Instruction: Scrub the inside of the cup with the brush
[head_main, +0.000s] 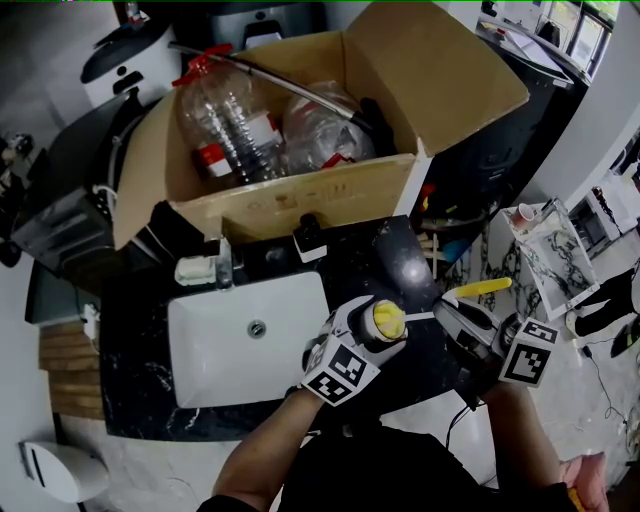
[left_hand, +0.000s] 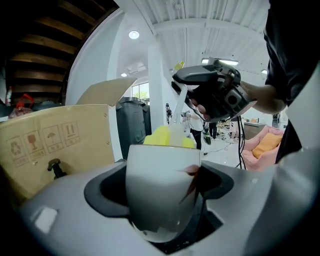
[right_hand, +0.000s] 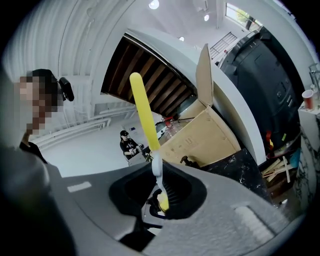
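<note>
Closest to the lens in the left gripper view is the small white glazed cup (left_hand: 162, 185). It is clamped by its sides between the jaws of the left gripper (head_main: 358, 340), which have closed in only as far as the cup's width. In the head view this pair sits at lower centre, over the black marbled counter (head_main: 410, 270), just right of the white rectangular sink basin (head_main: 230, 350). An open brown cardboard box (head_main: 300, 205) fills the upper middle.

The right gripper (right_hand: 160, 192), at lower right of the head view, is pinched tight on the slim neck of the long yellow-handled brush (right_hand: 142, 110). The handle stands up and away from it. The brush's yellow foam head (head_main: 388, 320) is in the cup's mouth and shows above the rim.

The step in hand looks like the scrub itself, with the head already entered. How deep it reaches, and whether it presses the wall, I cannot quite tell.

The next move probably calls for pushing the head toward the bottom, then twisting or circling it against the inner wall. The left grip must stay firm so the cup does not turn or slip.
</note>
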